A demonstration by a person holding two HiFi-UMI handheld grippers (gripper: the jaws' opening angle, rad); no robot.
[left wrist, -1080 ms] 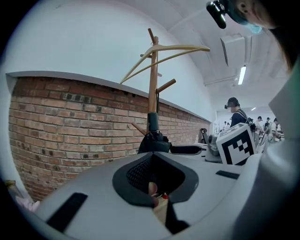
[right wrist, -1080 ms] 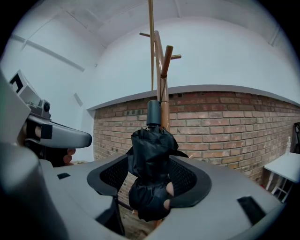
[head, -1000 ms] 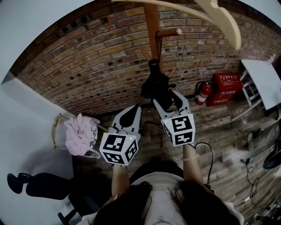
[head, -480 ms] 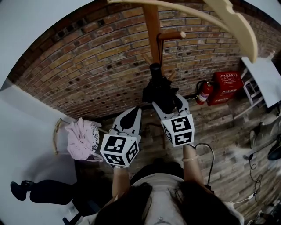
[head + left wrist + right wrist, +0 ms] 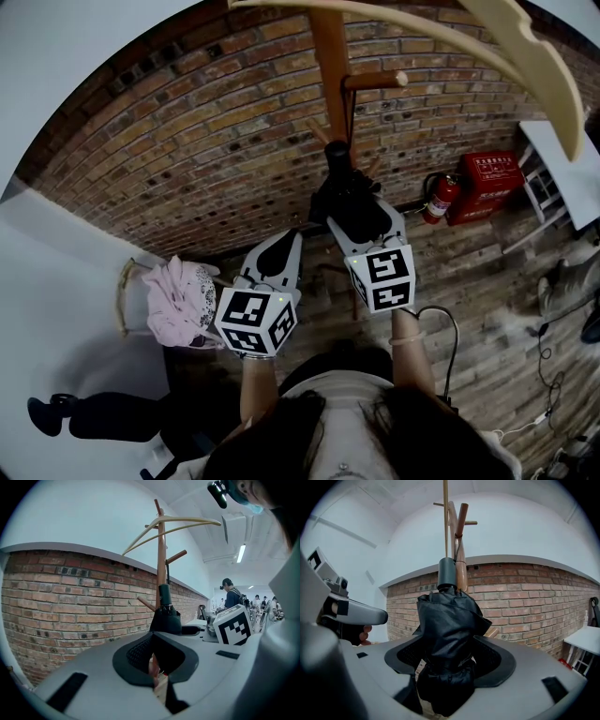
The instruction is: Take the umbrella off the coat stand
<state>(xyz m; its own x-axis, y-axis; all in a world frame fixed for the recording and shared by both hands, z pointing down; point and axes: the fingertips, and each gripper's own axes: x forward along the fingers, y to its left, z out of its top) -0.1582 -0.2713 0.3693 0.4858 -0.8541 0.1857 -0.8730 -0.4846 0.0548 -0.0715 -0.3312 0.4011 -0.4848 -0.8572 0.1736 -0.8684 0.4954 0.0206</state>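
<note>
A folded black umbrella (image 5: 339, 187) hangs by its strap from a peg of the wooden coat stand (image 5: 330, 66), against the brick wall. My right gripper (image 5: 358, 210) reaches around the umbrella's lower bundle (image 5: 447, 634). Its jaws are opening, with the umbrella between them, and the dark pads (image 5: 408, 657) stand clear of the cloth on both sides. My left gripper (image 5: 279, 236) is lower and to the left, its jaws shut on nothing. In the left gripper view the umbrella (image 5: 165, 616) and the stand (image 5: 161, 550) rise ahead of my left gripper (image 5: 157, 670).
A pale wooden hanger (image 5: 525, 56) curves from the stand's top overhead. A pink cloth (image 5: 178, 300) lies on a seat at the left. A fire extinguisher (image 5: 439, 199) and a red box (image 5: 489, 183) stand by the wall, and a white table (image 5: 562, 169) at the right. People (image 5: 229, 595) stand far off.
Both grippers have moved forward toward the stand. The right jaws have spread wider and now reach around the umbrella, which earlier hung just beyond them.
</note>
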